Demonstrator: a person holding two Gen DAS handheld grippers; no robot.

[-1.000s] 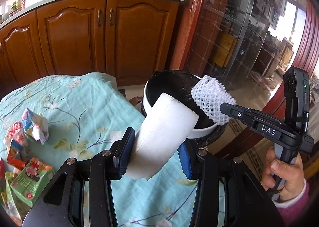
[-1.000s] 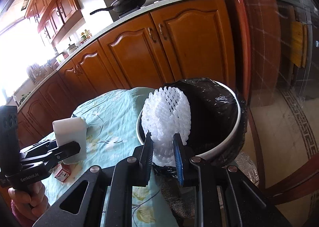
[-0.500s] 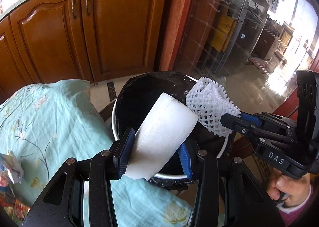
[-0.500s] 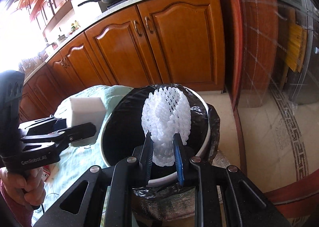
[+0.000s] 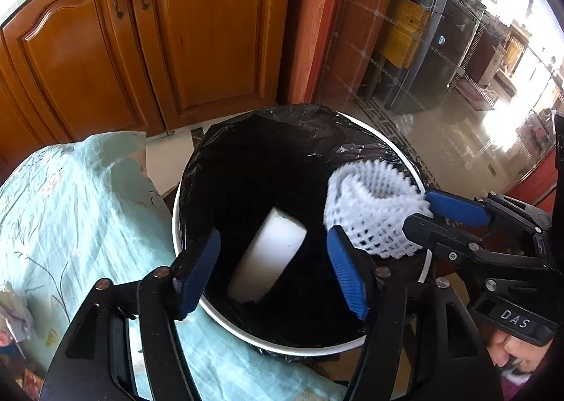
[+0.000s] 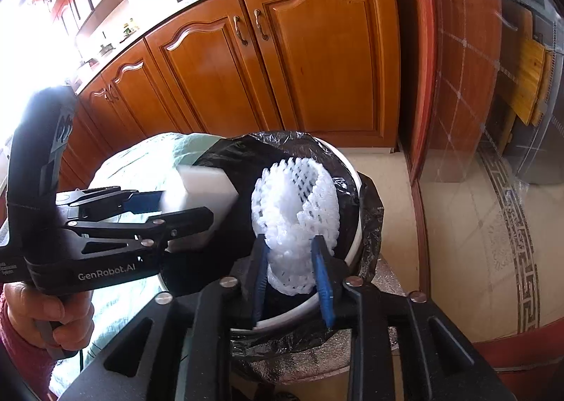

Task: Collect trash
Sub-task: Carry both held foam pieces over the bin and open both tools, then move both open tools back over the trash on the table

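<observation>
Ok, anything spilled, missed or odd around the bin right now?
Nothing stands out. The white foam block is inside the black-lined bin, clear of the opening left hand-held gripper. The foam net is over the bin between the opening right hand-held gripper pads.

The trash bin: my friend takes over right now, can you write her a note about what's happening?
Left gripper: jaws opening, clear of the white foam block, which is dropping into the black-lined round trash bin.
Right gripper: jaws opening, white foam fruit net between them over the bin, not yet dropped.
Left: let the net fall, then fetch the crumpled wrappers on the blue floral tablecloth.
</observation>
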